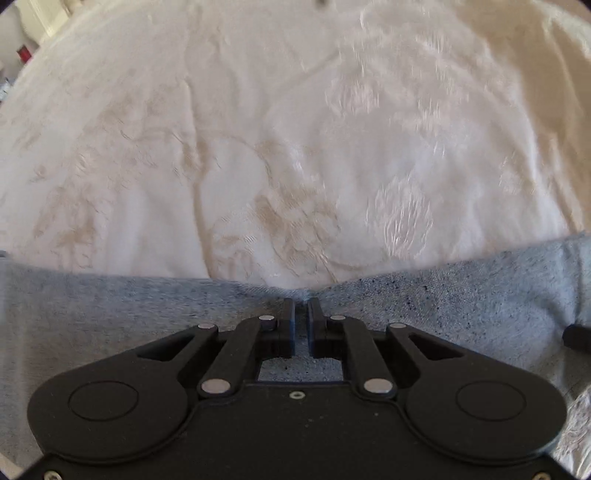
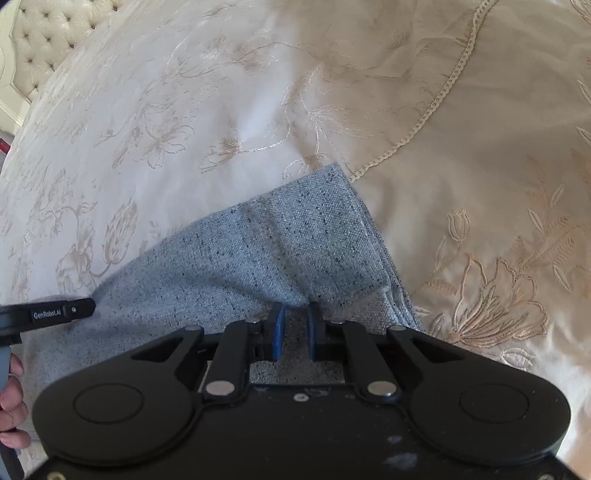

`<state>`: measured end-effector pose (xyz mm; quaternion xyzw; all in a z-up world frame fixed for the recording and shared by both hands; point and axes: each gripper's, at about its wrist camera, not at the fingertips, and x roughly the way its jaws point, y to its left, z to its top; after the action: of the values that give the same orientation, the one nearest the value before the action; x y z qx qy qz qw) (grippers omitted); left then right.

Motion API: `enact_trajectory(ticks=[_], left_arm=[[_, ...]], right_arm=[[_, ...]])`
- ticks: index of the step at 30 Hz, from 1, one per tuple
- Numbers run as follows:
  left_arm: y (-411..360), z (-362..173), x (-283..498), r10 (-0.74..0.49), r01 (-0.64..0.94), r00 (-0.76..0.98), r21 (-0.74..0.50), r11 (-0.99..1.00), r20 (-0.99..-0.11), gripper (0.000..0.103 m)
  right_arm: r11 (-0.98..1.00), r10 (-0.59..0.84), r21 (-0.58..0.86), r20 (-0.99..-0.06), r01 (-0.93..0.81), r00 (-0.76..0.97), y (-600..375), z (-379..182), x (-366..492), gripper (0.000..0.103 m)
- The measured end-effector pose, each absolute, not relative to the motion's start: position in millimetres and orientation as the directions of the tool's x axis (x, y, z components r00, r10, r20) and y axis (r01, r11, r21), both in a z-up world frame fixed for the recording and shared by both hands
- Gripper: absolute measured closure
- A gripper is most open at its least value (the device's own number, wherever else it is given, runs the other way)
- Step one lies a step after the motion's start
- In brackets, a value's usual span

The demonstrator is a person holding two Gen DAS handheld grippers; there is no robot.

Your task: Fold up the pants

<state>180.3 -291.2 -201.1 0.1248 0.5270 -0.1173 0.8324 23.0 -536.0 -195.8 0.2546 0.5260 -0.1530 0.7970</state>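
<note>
The pants (image 1: 443,306) are light blue-grey speckled cloth, lying across the near part of a bed. My left gripper (image 1: 301,302) points steeply down at their far edge, its jaws nearly together and pinching a small pucker of the cloth. In the right wrist view the pants (image 2: 258,251) end in a squared corner with a turned-over hem at the right. My right gripper (image 2: 297,310) stands on this end, its blue pads (image 2: 279,325) close together with a ridge of cloth gathered between them. The left gripper (image 2: 55,312) shows at the left edge, held by a hand (image 2: 13,402).
The pants rest on a cream bedspread (image 2: 184,110) embroidered with flowers, creased in the left wrist view (image 1: 258,129). A lace trim line (image 2: 443,96) curves across it at the right. A tufted headboard (image 2: 48,33) stands at the far left corner.
</note>
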Motion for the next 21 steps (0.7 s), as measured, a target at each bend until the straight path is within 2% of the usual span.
enact_trajectory(ticks=[1, 3, 5, 10, 13, 21], left_arm=[[-285.5, -190.5, 173.3, -0.083, 0.313, 0.452, 0.07, 0.947, -0.888, 0.087], [-273.5, -174.9, 158.2, -0.135, 0.303, 0.479, 0.019, 0.953, -0.868, 0.087], [-269.6, -177.9, 148.4, -0.166, 0.332, 0.431, -0.015, 0.943, -0.887, 0.087], [-282.3, -227.4, 147.5, -0.049, 0.376, 0.326, 0.083, 0.923, -0.944, 0.089], [-290.0, -221.4, 146.2, -0.03, 0.365, 0.321, 0.095, 0.926, -0.947, 0.092], [-263.4, -210.7, 104.3, -0.054, 0.382, 0.292, 0.065, 0.922, -0.955, 0.09]], right_arm=[[0.82, 0.031, 0.254, -0.914, 0.513, 0.404, -537.5, -193.3, 21.9, 0.091], [0.803, 0.045, 0.284, -0.905, 0.523, 0.423, -541.7, -185.1, 14.1, 0.081], [0.783, 0.045, 0.305, -0.897, 0.542, 0.44, -546.6, -177.0, 2.9, 0.077], [0.697, 0.073, 0.39, -0.873, 0.602, 0.482, -557.3, -163.1, -34.0, 0.073], [0.648, 0.081, 0.412, -0.874, 0.641, 0.479, -561.7, -165.1, -56.1, 0.067], [0.588, 0.12, 0.453, -0.868, 0.671, 0.481, -562.2, -177.9, -76.7, 0.064]])
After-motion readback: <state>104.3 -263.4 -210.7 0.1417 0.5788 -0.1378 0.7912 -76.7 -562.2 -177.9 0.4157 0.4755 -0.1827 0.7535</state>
